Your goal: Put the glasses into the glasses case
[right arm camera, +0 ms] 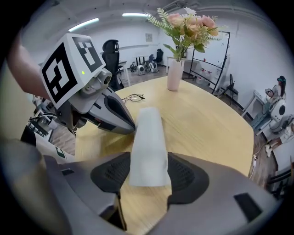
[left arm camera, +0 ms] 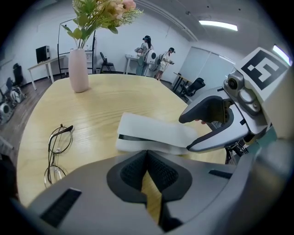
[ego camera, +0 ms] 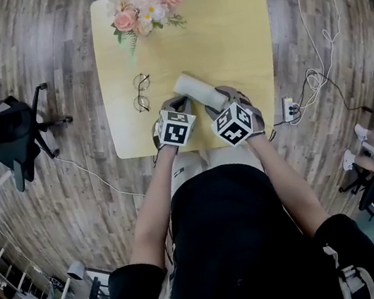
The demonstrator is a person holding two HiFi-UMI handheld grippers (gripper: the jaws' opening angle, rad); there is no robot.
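The white glasses case (ego camera: 198, 88) lies closed on the yellow table (ego camera: 236, 22), near its front edge. My right gripper (right arm camera: 148, 169) is shut on the case's near end (right arm camera: 147, 147), one pad on each side. My left gripper (left arm camera: 147, 153) is shut with nothing between its pads, just in front of the case's long side (left arm camera: 151, 133). The thin wire-framed glasses (ego camera: 141, 92) lie folded on the table to the left of the case, apart from both grippers; they also show in the left gripper view (left arm camera: 57, 153). In the head view the left gripper (ego camera: 177, 102) and right gripper (ego camera: 217, 98) sit side by side.
A pink vase (left arm camera: 78, 69) with flowers (ego camera: 147, 5) stands at the table's far edge. A black office chair (ego camera: 5, 134) is on the floor to the left. Cables and a power strip (ego camera: 289, 107) lie to the right. People stand far back in the room (left arm camera: 147, 50).
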